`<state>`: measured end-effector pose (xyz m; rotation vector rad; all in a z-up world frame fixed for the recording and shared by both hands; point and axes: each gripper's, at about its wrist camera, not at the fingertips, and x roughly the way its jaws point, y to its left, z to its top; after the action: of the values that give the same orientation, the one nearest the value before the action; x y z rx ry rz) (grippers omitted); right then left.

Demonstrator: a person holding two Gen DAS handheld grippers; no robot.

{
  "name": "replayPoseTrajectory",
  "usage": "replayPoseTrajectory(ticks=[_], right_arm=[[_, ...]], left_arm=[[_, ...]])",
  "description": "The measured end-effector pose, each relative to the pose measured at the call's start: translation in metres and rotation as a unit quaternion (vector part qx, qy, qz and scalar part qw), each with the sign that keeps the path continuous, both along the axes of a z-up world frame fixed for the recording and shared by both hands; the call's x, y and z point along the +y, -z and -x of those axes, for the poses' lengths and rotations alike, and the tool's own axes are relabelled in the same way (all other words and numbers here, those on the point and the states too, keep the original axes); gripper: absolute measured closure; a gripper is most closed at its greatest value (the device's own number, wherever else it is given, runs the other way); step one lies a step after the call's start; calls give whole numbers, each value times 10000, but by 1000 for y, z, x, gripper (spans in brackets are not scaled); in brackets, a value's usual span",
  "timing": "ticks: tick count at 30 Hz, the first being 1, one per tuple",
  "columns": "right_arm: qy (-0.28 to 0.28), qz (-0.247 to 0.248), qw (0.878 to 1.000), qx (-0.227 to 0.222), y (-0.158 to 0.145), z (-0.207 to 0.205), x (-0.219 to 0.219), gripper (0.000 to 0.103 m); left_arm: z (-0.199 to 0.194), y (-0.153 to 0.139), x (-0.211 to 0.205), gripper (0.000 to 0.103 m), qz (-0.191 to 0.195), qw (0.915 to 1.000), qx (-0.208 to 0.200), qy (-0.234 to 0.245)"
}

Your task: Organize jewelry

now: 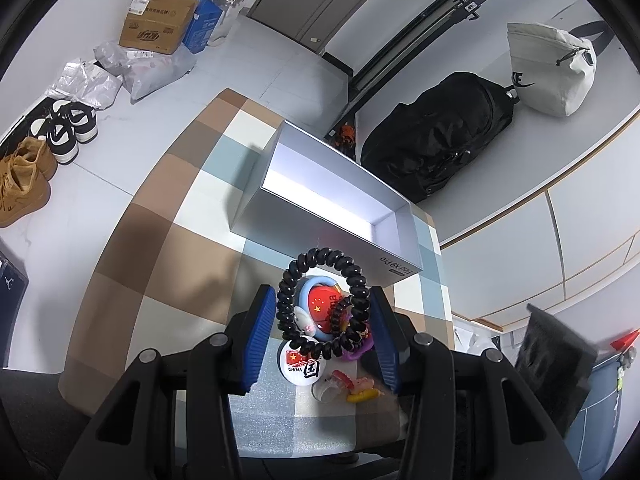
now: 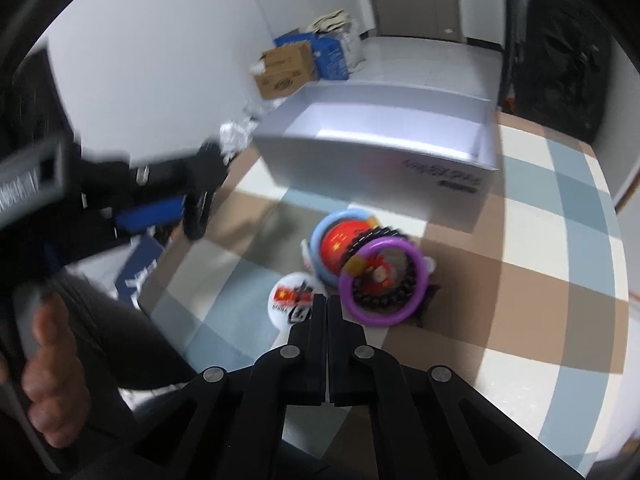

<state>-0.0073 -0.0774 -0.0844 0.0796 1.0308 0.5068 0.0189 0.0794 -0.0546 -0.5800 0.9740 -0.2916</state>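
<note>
Left wrist view: the left gripper (image 1: 322,320) occupied the lower centre of the frame, its blue-padded jaws spread and stretched by a black spiral hair tie (image 1: 320,304) looped around both fingers. Whether the tie was lifted clear of the pile below cannot be told. Beneath it, on the checked worktop (image 1: 132,280), lay a red flag badge (image 1: 324,302) ringed by a light-blue ring (image 1: 306,286), a white "CHINA" badge (image 1: 302,362), a purple ring (image 1: 356,354) and small charms (image 1: 352,386). An open grey box (image 1: 336,196), printed "Find X9 Pro", stood just beyond the pile at frame centre.

Right wrist view (motion-blurred): the right gripper (image 2: 327,304), at lower centre, had its jaws clenched together on nothing, the tips over the white badge (image 2: 292,300). The purple ring (image 2: 382,284) lay centre-right beside the red badge (image 2: 340,246), the box (image 2: 376,156) above them. The left gripper (image 2: 176,208) with the hair tie (image 2: 196,212) appeared at middle left; a hand (image 2: 48,368) showed at lower left.
</note>
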Motion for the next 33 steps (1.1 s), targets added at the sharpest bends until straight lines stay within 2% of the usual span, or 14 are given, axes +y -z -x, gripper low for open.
replayPoseTrajectory(ticks=[4,8,9,12,13,23,24,26,30,33], right_arm=[[218,-348,9992,-30,-9,-6,-15,103],[-72,-400,9990,169,-5,-2,-14,99],[-193,-363,9989,236,-3,2,-12,96],[-487,-98,9982,328,8,4,3,77],[-558,-30,9980,311,10,6,6,76],[-922,898,9916,-122,17,6,34,77],[-986,1061,9893,-192,17,7,39,79],[-1061,1213,9868,-188,21,7,44,89],[-961,1018,9900,-187,18,0,38,89],[-760,550,9954,-199,3,-2,20,89]], left_arm=[[0,0,-1,62,0,10000,17,10],[0,0,-1,62,36,10000,17,30],[0,0,-2,62,39,10000,18,34],[0,0,-2,62,41,10000,27,29],[0,0,-2,62,45,10000,29,28],[-1,3,0,62,30,10000,69,-44],[-2,4,0,62,20,10000,67,-53],[-2,4,0,62,-11,9999,77,-82],[-4,2,0,62,-102,9999,2,-117],[-7,-3,-4,62,-212,9996,-120,-107]])
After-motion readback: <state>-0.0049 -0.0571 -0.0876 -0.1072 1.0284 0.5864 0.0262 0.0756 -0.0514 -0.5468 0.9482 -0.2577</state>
